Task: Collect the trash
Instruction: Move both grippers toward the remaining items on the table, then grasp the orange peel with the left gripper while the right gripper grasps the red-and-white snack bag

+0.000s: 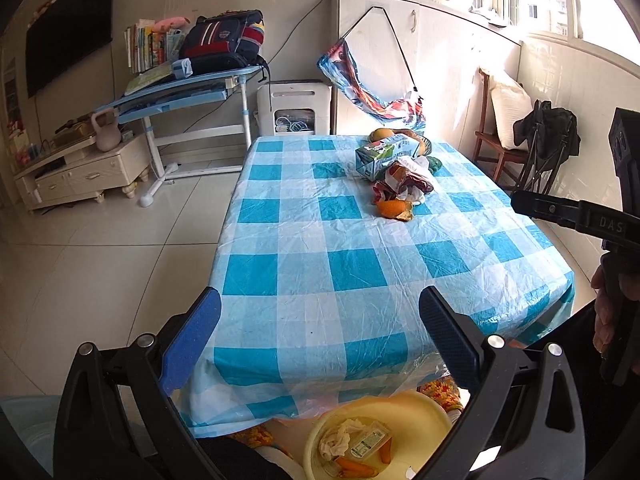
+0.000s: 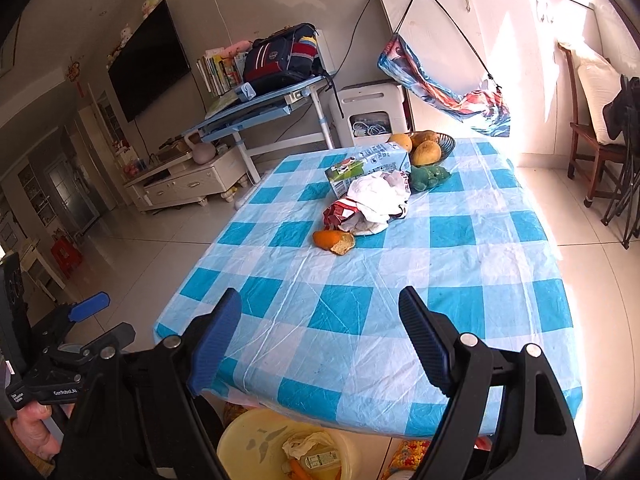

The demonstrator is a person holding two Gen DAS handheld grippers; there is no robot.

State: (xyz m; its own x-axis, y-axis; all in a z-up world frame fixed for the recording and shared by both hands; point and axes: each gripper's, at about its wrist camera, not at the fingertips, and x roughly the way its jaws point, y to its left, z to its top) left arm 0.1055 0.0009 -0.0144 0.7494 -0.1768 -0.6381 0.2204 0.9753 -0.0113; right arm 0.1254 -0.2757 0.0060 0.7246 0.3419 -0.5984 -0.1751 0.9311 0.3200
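Left gripper (image 1: 320, 332) spread wide, empty, over near table edge. Right gripper (image 2: 320, 340) likewise spread, empty. Orange peel (image 2: 334, 240), crumpled wrappers (image 2: 372, 204) and milk carton (image 2: 364, 168) clustered at far end of checked tablecloth (image 2: 360, 312). Yellow bin (image 1: 420, 412) below near edge, holding tissue, carrots, small packet.

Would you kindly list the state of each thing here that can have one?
left gripper: jaws open, empty
right gripper: jaws open, empty
milk carton: lying on its side
orange peel: loose on table
yellow bin: open, partly filled
fruit basket: holding fruit
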